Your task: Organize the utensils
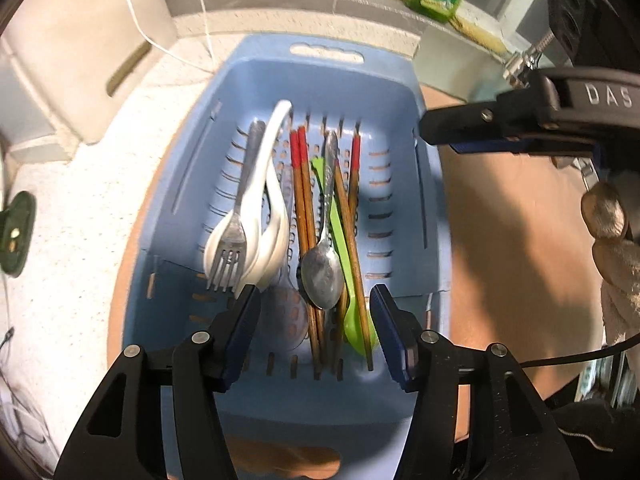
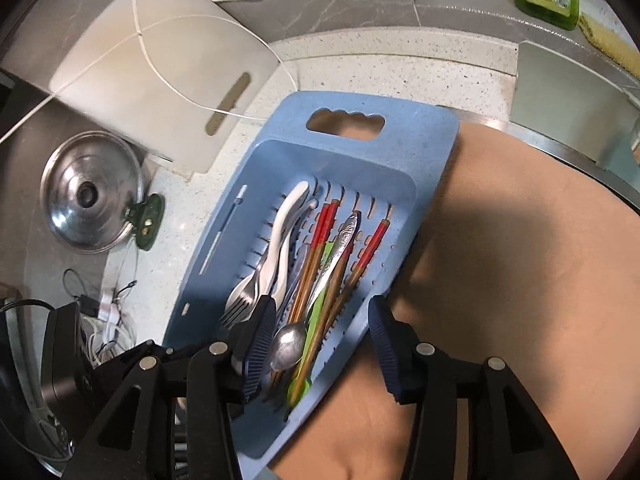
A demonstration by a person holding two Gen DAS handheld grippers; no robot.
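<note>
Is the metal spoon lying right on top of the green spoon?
Touching. The left wrist view shows the metal spoon overlapping the green spoon, its bowl resting across it.

My right gripper point(image 2: 318, 344) hangs open and empty over a blue slotted tray point(image 2: 424, 152) holding a fork point(image 2: 240, 306), white spoons point(image 2: 286, 224), red-tipped chopsticks point(image 2: 320, 240) and a metal spoon point(image 2: 289, 345).

I'm looking at a matt blue plastic basket point(image 1: 248, 92) with a slotted floor. Inside it, a metal spoon point(image 1: 320, 276) and fork point(image 1: 228, 256) are showing a dull, scuffed shine beside glossy white plastic spoons point(image 1: 272, 216), brown wooden chopsticks point(image 1: 306, 216) with red painted ends, and a smooth green plastic spoon point(image 1: 354, 320). Left of the basket, the speckled stone tabletop point(image 1: 80, 216) is looking rough, and a polished metal lid point(image 2: 88, 200) is gleaming.
</note>
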